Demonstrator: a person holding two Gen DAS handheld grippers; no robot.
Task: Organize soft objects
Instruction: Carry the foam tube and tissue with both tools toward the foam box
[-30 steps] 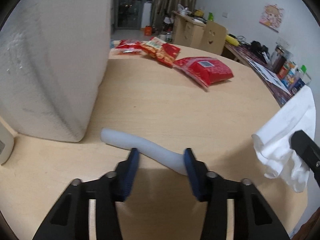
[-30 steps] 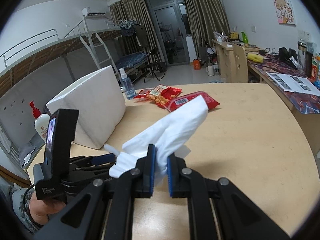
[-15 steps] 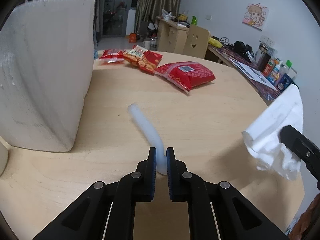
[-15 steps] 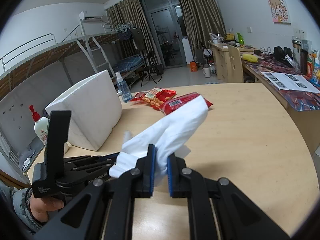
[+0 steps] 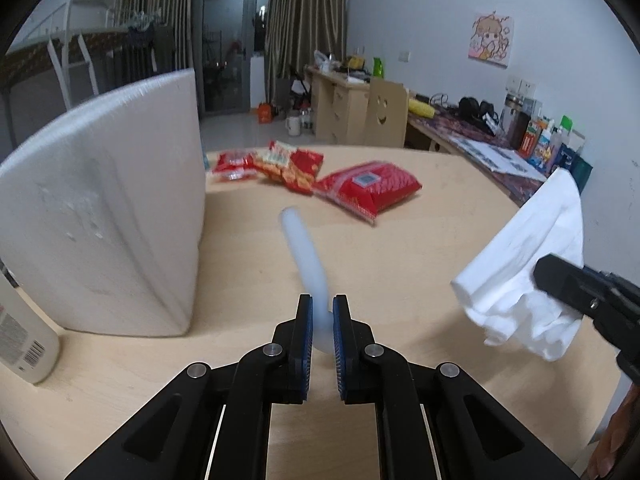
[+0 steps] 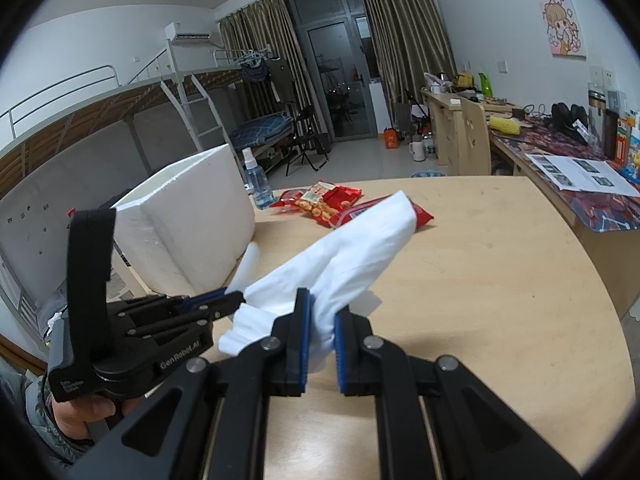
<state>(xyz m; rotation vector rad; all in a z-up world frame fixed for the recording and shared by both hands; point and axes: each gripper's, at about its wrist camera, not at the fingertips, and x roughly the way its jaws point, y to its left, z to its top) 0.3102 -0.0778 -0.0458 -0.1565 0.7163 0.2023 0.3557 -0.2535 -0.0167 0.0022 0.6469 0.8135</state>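
Left claw (image 5: pixel 321 330): black body, blue ribbed pads. Right claw (image 6: pixel 321 330): same black and blue. Soft tube (image 5: pixel 305 256): pale translucent white. Cloth (image 6: pixel 352 256): plain white. Foam box (image 5: pixel 104 216): white, faintly speckled. Table (image 5: pixel 400 248): light wood grain. Snack bags (image 5: pixel 366 188): red, one with a white label patch, another with orange print. Spray bottle (image 6: pixel 256 184): clear bluish, white cap. Curtains (image 6: pixel 400 40): olive-brown. Wall poster (image 5: pixel 490 39): pink and yellow cartoon figure.

Left gripper (image 5: pixel 321 322) and right gripper (image 6: pixel 321 326) both angle downward, jaws clamped; a hand (image 6: pixel 86 410), seemingly bare, holds the left.
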